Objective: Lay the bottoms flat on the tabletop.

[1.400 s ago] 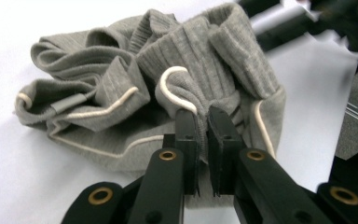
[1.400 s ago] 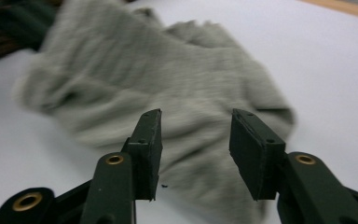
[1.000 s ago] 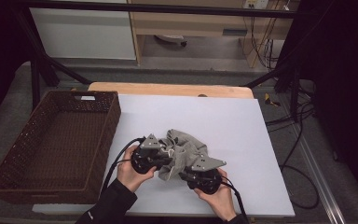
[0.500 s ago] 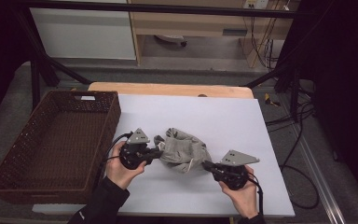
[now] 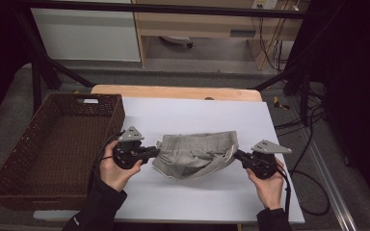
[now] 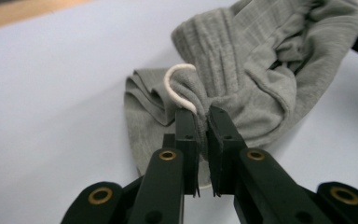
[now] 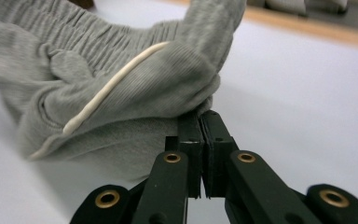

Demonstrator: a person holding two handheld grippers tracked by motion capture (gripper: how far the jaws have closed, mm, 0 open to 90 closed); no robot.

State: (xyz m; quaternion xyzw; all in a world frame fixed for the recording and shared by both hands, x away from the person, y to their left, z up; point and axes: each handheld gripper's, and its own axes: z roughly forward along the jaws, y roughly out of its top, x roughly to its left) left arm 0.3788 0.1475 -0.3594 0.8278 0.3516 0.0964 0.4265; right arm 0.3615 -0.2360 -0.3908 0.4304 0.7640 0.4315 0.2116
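A grey ribbed garment (image 5: 197, 151) with an elastic waistband and a white drawstring (image 6: 173, 84) hangs stretched between my two grippers over the white table. My left gripper (image 5: 156, 151) is shut on a bunched fold at its left end; in the left gripper view the jaws (image 6: 201, 112) pinch grey cloth just under the drawstring loop. My right gripper (image 5: 235, 154) is shut on the garment's right edge; in the right gripper view the closed tips (image 7: 200, 116) bite the hem of the cloth (image 7: 121, 93), and the drawstring (image 7: 107, 93) runs along the fold.
A dark brown wicker basket (image 5: 117, 113) stands at the left, partly on the white table sheet (image 5: 197, 113). A wooden table edge (image 5: 173, 90) runs along the far side. Cables lie on the floor (image 5: 298, 120) to the right.
The right gripper has swung out to the right with the garment's edge, and the left has shifted slightly left. The garment went from a crumpled heap to a stretched span between them.
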